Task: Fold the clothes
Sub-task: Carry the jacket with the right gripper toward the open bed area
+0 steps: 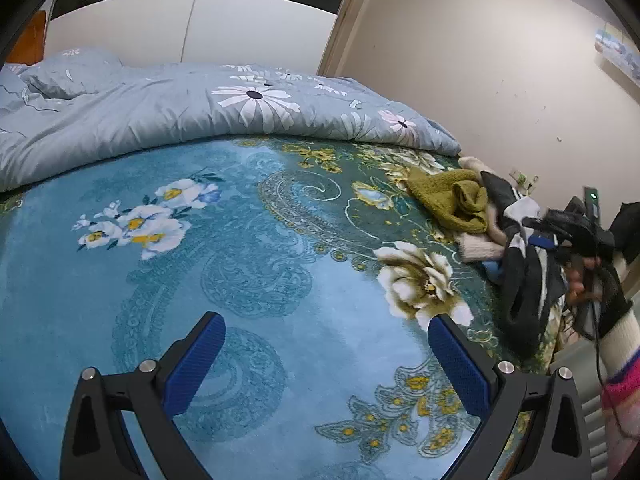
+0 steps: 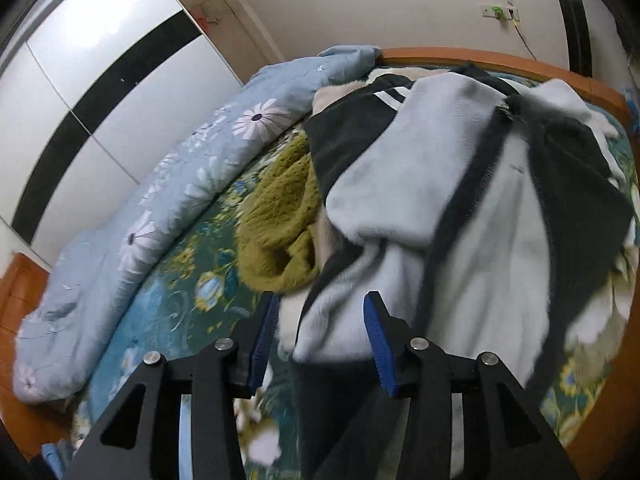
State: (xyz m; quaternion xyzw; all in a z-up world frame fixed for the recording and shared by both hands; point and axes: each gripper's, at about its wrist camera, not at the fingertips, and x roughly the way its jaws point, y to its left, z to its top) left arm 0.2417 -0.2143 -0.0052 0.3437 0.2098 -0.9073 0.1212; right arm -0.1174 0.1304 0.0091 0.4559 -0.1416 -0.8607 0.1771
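Left gripper is spread wide over the blue floral bedspread with nothing in it. Right gripper is partly open with a fold of the pale blue and black fleece garment sitting between its fingers, can't tell if it's actually pinched. The clothes pile, olive green sweater included, sits at the bed's edge beside the light blue daisy duvet.

bed covered by a blue floral blanket, orange wooden frame at its edge. lying on it: a light-blue daisy-print quilt bunched along the far side, an olive fuzzy garment, a cream knit piece (partly buried), and a black-and-pale-blue fleece garment heaped near the edge.
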